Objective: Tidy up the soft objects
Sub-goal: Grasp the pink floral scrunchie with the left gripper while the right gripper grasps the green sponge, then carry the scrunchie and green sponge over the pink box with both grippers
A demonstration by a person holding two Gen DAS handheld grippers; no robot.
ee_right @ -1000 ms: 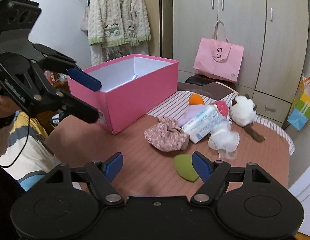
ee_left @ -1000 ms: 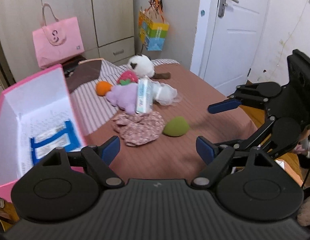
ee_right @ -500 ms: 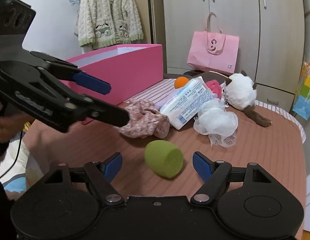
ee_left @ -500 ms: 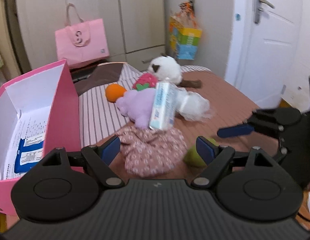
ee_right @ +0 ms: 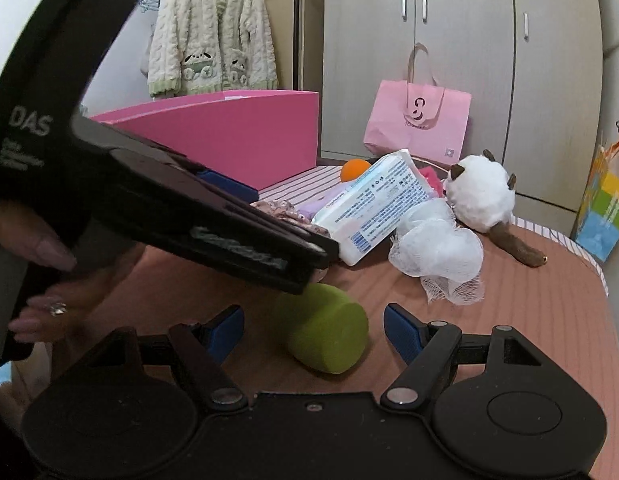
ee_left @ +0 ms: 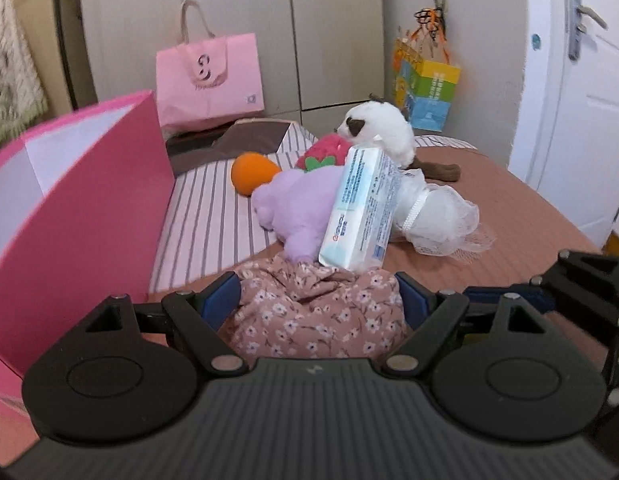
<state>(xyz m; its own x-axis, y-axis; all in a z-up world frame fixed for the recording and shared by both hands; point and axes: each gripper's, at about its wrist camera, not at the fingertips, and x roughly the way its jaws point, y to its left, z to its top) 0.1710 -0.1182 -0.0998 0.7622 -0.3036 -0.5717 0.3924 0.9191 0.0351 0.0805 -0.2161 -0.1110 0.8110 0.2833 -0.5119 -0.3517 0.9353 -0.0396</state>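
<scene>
pink box (ee_left: 89, 220) cut off left, floral cloth (ee_right: 285, 210) mostly hidden

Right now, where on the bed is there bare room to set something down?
Bare brown cover lies right of the white mesh pouf and green sponge. The striped sheet between pink box and purple plush is free. The middle is crowded.

Right gripper (ee_right: 313, 328): jaws spread, green sponge (ee_right: 325, 328) between them, pads clear of it; the jaws have just been closing. Left gripper (ee_right: 301, 256): crosses from the left, held by a hand (ee_right: 41, 280), tips over floral cloth (ee_right: 285, 212). Beyond: tissue pack (ee_right: 373, 204), white mesh pouf (ee_right: 437, 252), white plush (ee_right: 479, 194), orange ball (ee_right: 354, 168), pink box (ee_right: 237, 136). All on the brown bedcover (ee_right: 529, 320).
</scene>
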